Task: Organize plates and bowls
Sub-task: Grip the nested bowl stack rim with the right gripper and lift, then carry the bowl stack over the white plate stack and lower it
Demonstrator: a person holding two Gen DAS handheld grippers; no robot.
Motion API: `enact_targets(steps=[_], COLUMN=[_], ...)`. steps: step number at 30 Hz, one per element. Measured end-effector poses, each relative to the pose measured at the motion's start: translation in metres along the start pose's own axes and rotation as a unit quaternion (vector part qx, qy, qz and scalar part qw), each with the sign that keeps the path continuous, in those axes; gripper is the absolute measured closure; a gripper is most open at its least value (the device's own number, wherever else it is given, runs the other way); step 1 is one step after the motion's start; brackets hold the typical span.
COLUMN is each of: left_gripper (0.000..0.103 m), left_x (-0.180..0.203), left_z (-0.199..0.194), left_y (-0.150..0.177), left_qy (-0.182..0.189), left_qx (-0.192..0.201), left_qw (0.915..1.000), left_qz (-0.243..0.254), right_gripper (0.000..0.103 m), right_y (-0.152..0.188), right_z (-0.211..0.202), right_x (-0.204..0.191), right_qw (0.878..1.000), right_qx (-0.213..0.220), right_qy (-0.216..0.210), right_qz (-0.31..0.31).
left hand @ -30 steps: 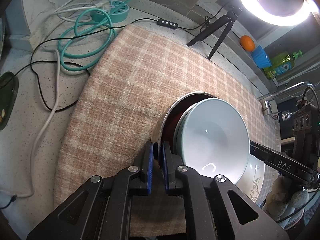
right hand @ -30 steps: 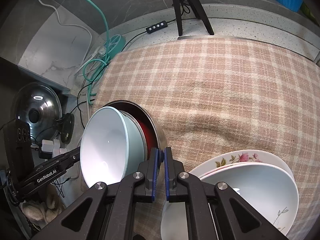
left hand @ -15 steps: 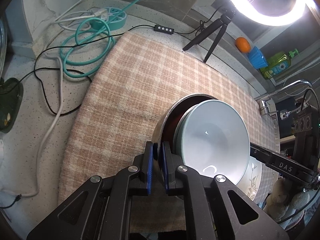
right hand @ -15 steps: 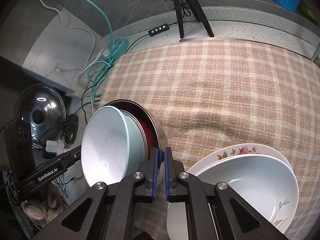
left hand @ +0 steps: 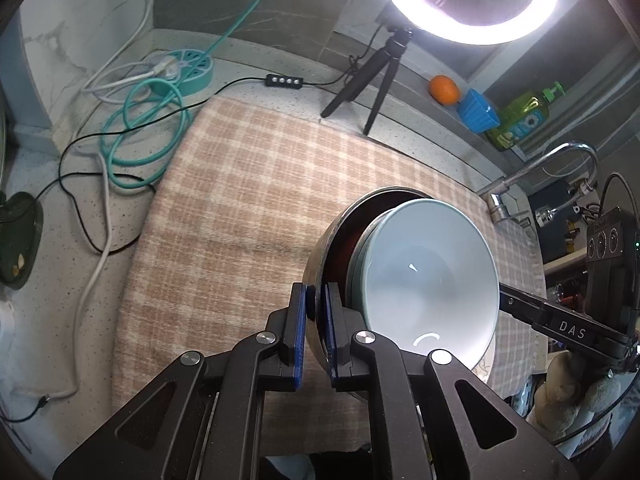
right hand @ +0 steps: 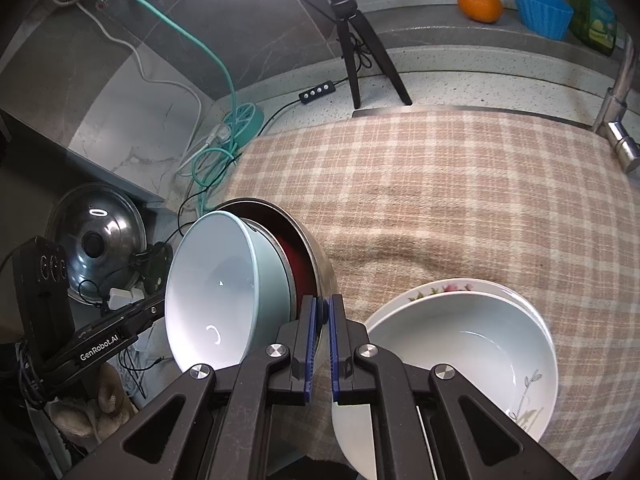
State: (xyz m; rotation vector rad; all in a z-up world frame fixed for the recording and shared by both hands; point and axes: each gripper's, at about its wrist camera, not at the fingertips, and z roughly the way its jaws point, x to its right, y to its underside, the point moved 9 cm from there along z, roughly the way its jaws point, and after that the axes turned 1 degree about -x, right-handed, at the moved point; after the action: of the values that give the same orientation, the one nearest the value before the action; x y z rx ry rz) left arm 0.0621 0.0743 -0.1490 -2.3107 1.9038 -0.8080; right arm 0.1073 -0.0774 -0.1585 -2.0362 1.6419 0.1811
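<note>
A checked cloth was spread over the counter beneath a ring light. At frame centre, a metal bowl holding a pale blue bowl was clamped at opposite rims by the left gripper and right gripper. White bowls were stacked at lower right.

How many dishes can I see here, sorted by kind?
Steel bowl, held by both tools: 1
Pale blue bowl nested in it: 1
White bowl on the cloth: 1
Flowered plate under the white bowl: 1
Something red shows inside the steel bowl; I cannot tell what.
Total: 4
</note>
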Motion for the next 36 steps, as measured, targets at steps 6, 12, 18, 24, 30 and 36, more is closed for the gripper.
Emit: enact_targets(steps=[6, 12, 18, 24, 30, 36], left_gripper=[0.096, 0.096, 0.096, 0.096, 0.096, 0.096], left_x=[0.025, 0.054, 0.081, 0.105, 0.121, 0.129], left_z=[-0.001, 0.007, 0.020, 0.035, 0.047, 0.052], left_y=[0.004, 0.012, 0.022, 0.036, 0.049, 0.053], left_qy=[0.013, 0.028, 0.041, 0.048, 0.048, 0.046], left_qx=[-0.002, -0.015, -0.037, -0.059, -0.077, -0.086], left_qw=[0.9996, 0.9982, 0.9952, 0.9911, 0.9872, 0.9847], left_qz=[0.023, 0.051, 0.081, 0.109, 0.131, 0.144], right_gripper=[0.097, 0.097, 0.097, 0.097, 0.097, 0.097], right_y=[0.007, 0.018, 0.033, 0.048, 0.065, 0.077], right_z=[-0.021, -0.041, -0.060, -0.072, -0.076, -0.076], right_x=[0.015, 0.039, 0.066, 0.092, 0.116, 0.128], right_qw=[1.000, 0.999, 0.997, 0.994, 0.991, 0.989], right_qx=[0.014, 0.023, 0.031, 0.036, 0.035, 0.032], right_qy=[0.007, 0.018, 0.031, 0.045, 0.051, 0.056], right_qz=[0.012, 0.033, 0.062, 0.089, 0.117, 0.133])
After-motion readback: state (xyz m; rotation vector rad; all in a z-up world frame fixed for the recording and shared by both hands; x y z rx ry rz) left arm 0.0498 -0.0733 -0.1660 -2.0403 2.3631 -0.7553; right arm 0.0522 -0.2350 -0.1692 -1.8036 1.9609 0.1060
